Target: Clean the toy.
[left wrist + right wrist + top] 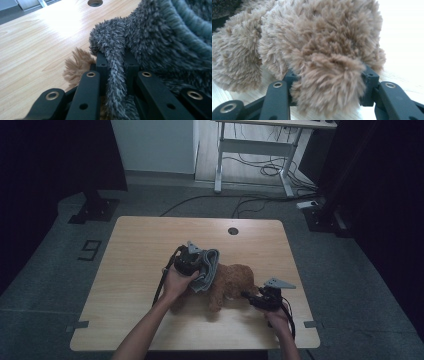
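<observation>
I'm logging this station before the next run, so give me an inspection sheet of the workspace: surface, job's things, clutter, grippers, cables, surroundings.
Surface: light wooden table with a round hole near the far edge.
Job's things: brown plush toy lying on the table; grey fuzzy cloth draped over it.
Clutter: nothing seen.
Grippers: left gripper shut on the grey fuzzy cloth; right gripper shut on a plush limb.
Cables: a black cable trails from the left gripper; loose cables on the floor beyond.
Surroundings: white desk frame, dark curtains, grey floor.
</observation>
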Tool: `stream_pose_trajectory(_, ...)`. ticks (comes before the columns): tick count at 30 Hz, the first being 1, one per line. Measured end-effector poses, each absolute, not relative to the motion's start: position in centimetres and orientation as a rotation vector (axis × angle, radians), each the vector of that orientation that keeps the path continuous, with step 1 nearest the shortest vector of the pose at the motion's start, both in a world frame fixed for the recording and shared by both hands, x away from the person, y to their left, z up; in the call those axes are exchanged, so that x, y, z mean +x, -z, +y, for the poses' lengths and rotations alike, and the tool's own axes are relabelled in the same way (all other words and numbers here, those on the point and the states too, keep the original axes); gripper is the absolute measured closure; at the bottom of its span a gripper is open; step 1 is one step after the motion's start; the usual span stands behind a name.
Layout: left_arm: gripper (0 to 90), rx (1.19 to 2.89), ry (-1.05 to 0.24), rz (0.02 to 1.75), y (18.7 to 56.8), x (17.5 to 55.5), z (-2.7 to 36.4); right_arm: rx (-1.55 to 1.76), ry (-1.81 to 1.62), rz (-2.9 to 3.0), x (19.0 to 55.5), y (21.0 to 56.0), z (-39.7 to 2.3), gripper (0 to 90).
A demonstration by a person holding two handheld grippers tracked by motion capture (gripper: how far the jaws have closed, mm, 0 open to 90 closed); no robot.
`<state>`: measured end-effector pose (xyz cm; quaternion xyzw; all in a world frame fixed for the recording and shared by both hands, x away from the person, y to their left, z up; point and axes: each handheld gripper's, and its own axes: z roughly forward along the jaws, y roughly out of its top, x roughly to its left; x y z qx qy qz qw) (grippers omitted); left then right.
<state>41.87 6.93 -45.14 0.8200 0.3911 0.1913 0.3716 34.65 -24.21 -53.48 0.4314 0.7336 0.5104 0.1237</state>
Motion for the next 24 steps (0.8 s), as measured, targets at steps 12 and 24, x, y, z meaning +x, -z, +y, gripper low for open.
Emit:
stream_pose_trajectory(12,79.1,2.044,-0.434,1.035,45.0,42.0,8.7,1.277,-1.509,2.147,34.7,53.6,-24.4,56.9)
stream_pose_trajectory(24,79.2,2.032,-0.516,1.142,45.2,41.5,13.4,1.268,-1.507,2.167,34.7,53.4,-24.5,61.7)
